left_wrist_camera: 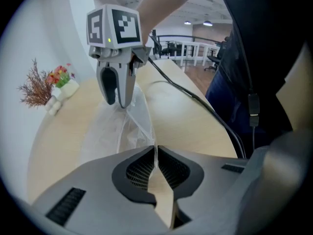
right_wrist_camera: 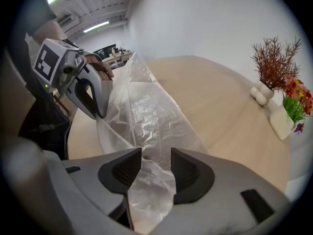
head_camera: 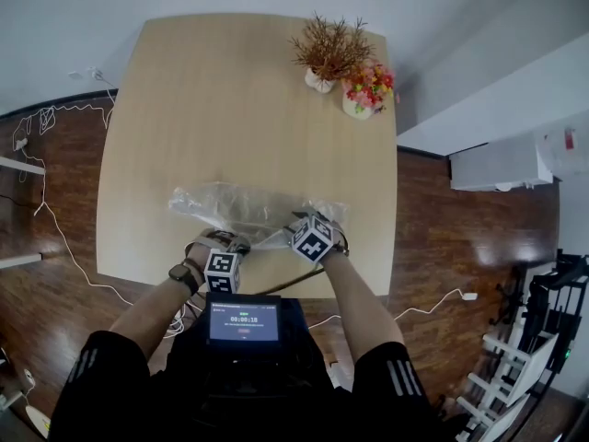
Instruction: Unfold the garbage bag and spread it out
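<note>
A clear, crumpled garbage bag (head_camera: 244,205) lies partly gathered near the front edge of the wooden table (head_camera: 212,90). My left gripper (head_camera: 232,247) is at the bag's near edge; in the left gripper view its jaws (left_wrist_camera: 155,155) are pinched on a thin fold of the film (left_wrist_camera: 139,119). My right gripper (head_camera: 299,226) is just to the right of it. Its jaws (right_wrist_camera: 151,168) stand apart, with loose plastic (right_wrist_camera: 142,111) lying between the pads without being pressed. Each gripper sees the other: the right gripper (left_wrist_camera: 117,99), the left gripper (right_wrist_camera: 98,112).
A dried brown plant in a white vase (head_camera: 327,53) and a pot of bright flowers (head_camera: 366,90) stand at the table's far right corner. A black cable (left_wrist_camera: 195,99) runs along the near table edge. White cables (head_camera: 55,219) lie on the floor at left.
</note>
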`<action>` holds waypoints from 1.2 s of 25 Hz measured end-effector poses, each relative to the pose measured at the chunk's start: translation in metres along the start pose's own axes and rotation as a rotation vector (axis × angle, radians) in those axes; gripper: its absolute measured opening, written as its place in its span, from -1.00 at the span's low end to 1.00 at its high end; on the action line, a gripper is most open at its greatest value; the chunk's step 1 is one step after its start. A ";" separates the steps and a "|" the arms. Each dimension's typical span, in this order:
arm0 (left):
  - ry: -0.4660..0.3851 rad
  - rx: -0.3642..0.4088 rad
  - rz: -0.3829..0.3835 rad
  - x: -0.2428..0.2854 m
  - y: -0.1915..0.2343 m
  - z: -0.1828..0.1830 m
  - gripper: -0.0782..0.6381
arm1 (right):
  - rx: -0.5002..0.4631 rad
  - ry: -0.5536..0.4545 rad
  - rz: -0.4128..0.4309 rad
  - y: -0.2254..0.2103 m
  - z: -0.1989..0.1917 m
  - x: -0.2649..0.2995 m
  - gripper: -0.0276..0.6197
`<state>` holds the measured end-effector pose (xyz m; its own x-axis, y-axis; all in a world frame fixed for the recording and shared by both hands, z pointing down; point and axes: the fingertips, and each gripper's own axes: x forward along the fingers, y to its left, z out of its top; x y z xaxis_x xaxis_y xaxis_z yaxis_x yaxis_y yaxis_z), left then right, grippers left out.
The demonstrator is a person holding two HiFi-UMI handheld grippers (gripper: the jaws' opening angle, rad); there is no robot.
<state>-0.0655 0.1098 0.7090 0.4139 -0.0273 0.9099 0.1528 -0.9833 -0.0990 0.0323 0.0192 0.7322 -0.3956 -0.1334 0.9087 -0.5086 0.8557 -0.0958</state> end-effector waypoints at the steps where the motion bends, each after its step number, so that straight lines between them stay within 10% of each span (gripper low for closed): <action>1: -0.006 -0.008 0.003 0.000 0.000 0.000 -0.70 | -0.004 0.007 -0.001 0.000 -0.002 0.003 -0.25; 16: -0.151 -0.351 0.351 -0.105 0.179 0.012 -0.69 | -0.051 -0.003 0.016 0.003 0.003 0.007 -0.23; 24: 0.254 -0.190 -0.127 -0.027 0.106 -0.063 -0.62 | -0.048 -0.013 0.026 0.005 0.005 0.007 -0.23; 30: 0.328 -0.187 -0.216 -0.004 0.067 -0.093 -0.34 | -0.050 -0.020 0.037 0.004 0.004 0.006 -0.23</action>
<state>-0.1402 0.0276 0.7360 0.0785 0.1571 0.9845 0.0266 -0.9875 0.1555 0.0249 0.0203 0.7355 -0.4288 -0.1108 0.8966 -0.4545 0.8842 -0.1081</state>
